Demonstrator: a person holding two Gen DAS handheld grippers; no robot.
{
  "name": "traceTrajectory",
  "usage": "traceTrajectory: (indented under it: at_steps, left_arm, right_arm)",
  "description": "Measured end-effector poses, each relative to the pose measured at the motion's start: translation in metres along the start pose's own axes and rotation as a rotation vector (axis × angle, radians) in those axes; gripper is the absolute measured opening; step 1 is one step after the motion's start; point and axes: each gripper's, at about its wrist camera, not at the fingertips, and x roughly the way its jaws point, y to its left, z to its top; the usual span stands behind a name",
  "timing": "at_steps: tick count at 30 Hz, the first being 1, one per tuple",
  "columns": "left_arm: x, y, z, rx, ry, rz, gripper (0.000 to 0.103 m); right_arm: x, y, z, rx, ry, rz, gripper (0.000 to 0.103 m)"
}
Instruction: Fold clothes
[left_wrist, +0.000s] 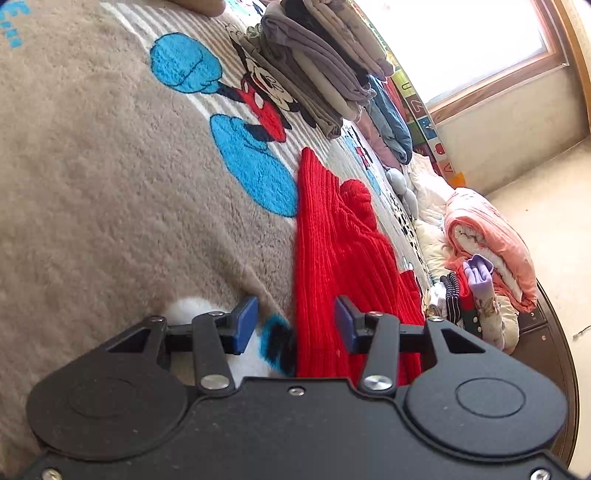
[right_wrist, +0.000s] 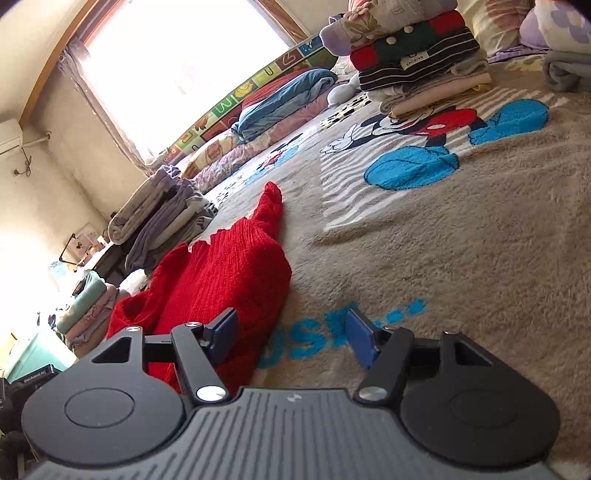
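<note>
A red ribbed knit sweater lies crumpled on a beige plush blanket printed with a cartoon mouse. My left gripper hovers low over the sweater's near edge. Its blue pads stand apart, and the knit shows in the gap with neither pad pressing on it. In the right wrist view the same sweater lies left of centre with one sleeve pointing away. My right gripper is open just right of it. Its left pad is close beside the knit, and only blanket shows between the jaws.
A tall stack of folded grey and beige clothes stands beyond the sweater. Another folded stack with striped items sits at the back right, and a grey pile at the left. A rolled pink quilt marks the bed's edge.
</note>
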Motion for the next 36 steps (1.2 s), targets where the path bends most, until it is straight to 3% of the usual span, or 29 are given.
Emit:
traceTrajectory:
  at_steps: [7,13,22,27,29,30,36]
  left_arm:
    - [0.036,0.001,0.034,-0.037,0.003,-0.024,0.045]
    - [0.067,0.001,0.06,-0.054,0.019,-0.072,0.047]
    - [0.102,-0.01,0.09,0.013,0.036,-0.092,0.047]
    - [0.112,-0.008,0.096,0.027,0.029,-0.077,0.031]
    - [0.111,-0.008,0.096,0.041,0.025,-0.063,0.014]
    - [0.109,-0.008,0.096,0.045,0.019,-0.061,0.011]
    - [0.084,-0.019,0.099,0.121,-0.094,-0.045,0.007]
  right_arm:
    - [0.016,-0.024,0.011,0.116,-0.065,0.073,0.065]
    - [0.021,-0.024,0.012,0.091,-0.057,0.122,0.075]
    - [0.022,-0.023,0.01,0.07,-0.069,0.146,0.077]
    - [0.022,-0.025,0.009,0.067,-0.074,0.162,0.078]
    - [0.022,-0.025,0.008,0.065,-0.077,0.167,0.079]
    - [0.022,-0.025,0.008,0.065,-0.078,0.171,0.079]
    - [0.021,-0.026,0.007,0.065,-0.08,0.186,0.081]
